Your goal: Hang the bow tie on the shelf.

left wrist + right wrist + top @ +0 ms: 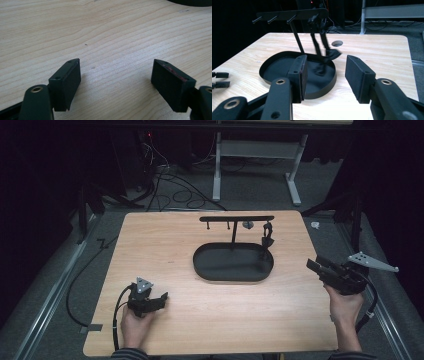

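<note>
A black oval tray (205, 270) lies at the middle of the wooden table, with a T-shaped peg rack (236, 218) standing at its far rim. A dark strap-like item (267, 237) hangs from the rack's right end, its lower end reaching the tray. A small grey piece (247, 224) hangs beside it. My left gripper (163, 298) rests low at the front left, open over bare wood (116, 65). My right gripper (313, 265) is at the table's right edge, open and empty, facing the tray (274, 72), rack (292, 13) and hanging item (319, 37) from a distance (326, 60).
The table has a round hole (337, 43) near its far corner. The left gripper's fingertips (219, 80) appear at the left edge of the right gripper view. Cables (170, 190) and another table's legs (295, 180) stand on the floor behind.
</note>
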Motion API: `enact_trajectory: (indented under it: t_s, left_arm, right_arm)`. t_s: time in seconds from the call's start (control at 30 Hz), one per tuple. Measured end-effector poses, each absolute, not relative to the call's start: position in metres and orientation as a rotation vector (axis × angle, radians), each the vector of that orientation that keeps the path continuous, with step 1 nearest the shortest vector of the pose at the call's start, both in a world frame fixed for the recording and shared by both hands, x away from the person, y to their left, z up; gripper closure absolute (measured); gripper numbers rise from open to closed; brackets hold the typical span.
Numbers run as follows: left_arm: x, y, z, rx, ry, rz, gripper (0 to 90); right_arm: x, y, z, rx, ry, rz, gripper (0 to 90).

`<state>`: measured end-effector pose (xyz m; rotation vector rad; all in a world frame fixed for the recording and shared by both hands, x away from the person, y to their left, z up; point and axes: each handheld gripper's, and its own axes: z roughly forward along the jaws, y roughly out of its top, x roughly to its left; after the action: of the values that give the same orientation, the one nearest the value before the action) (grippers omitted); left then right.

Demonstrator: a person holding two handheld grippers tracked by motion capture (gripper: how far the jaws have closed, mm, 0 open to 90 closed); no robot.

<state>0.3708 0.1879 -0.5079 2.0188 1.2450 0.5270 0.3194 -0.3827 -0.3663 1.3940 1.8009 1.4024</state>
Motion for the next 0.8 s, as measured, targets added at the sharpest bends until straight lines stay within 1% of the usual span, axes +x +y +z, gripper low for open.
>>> enact_trajectory:
  t_s: [0.47,0.8]
  left_arm:
    - [0.371,0.188,-0.508,2.019,1.245,0.527,24.2]
    - [0.371,0.188,-0.508,2.018,1.246,0.527,24.2]
  right_arm:
    - [0.301,-0.386,-0.376,1.408,1.804,1.441,54.1]
    - [0.295,-0.382,-0.386,1.416,1.826,1.473,54.0]
